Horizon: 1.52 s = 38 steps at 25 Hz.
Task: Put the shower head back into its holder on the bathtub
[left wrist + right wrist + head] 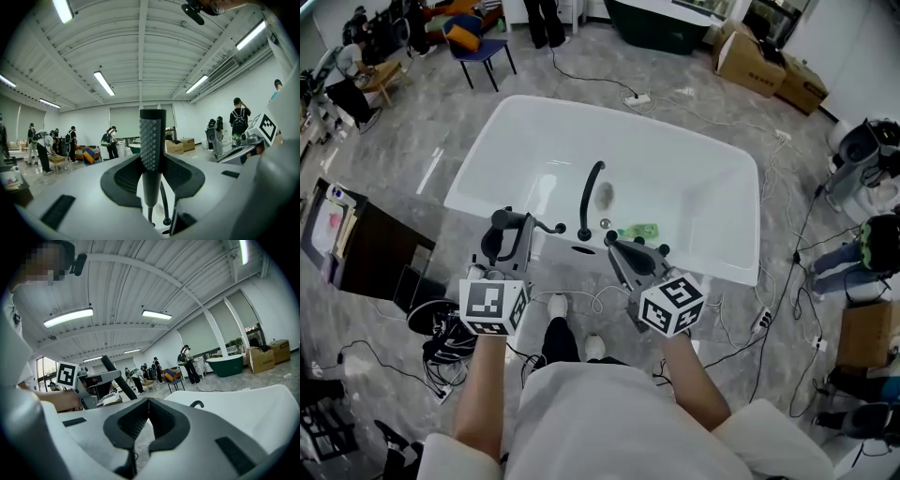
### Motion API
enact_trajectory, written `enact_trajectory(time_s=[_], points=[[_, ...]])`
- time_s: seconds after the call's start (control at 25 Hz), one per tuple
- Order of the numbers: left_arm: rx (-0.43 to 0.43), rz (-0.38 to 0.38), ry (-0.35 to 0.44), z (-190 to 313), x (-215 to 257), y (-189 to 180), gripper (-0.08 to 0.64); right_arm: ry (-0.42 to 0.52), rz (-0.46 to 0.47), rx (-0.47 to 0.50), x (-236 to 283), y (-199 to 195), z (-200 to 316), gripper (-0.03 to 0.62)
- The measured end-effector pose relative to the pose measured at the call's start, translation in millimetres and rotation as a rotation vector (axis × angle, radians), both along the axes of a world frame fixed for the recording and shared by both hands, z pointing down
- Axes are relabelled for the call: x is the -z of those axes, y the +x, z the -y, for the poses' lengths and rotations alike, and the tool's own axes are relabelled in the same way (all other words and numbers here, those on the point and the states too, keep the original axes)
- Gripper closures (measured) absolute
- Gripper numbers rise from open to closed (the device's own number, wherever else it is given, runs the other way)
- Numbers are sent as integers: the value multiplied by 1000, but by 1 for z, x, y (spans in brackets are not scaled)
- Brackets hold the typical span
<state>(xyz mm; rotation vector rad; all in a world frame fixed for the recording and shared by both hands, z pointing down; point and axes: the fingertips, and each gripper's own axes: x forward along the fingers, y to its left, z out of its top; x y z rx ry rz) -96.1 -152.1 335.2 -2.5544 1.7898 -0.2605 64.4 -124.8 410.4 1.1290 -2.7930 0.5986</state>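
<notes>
The white bathtub (712,169) lies in front of me, with a black curved faucet (591,195) and small fittings on its near rim (605,225). My left gripper (528,225) hangs over that near rim, shut on the black shower head (151,136). The shower head stands upright between the jaws, its nubbed face towards the camera. The same shower head (114,371) shows as a slanted black rod in the right gripper view. My right gripper (613,244) hovers to the right of the faucet, shut with nothing in it, fingertips touching (148,400). I cannot make out the holder.
A green object (639,231) lies inside the tub. A dark cabinet (380,258) stands left, shoes and cables on the floor by my feet (441,333). Farther off are a blue chair (483,49), cardboard boxes (761,62), a power strip (637,97) and several people.
</notes>
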Motion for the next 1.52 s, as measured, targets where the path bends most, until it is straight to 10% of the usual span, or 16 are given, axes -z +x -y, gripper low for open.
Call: enact_trajectory(time_s=[1.52], points=[[-176,-18,-284,104,-162,-24,420,-91,-141,-53,-87,-61,107,577]])
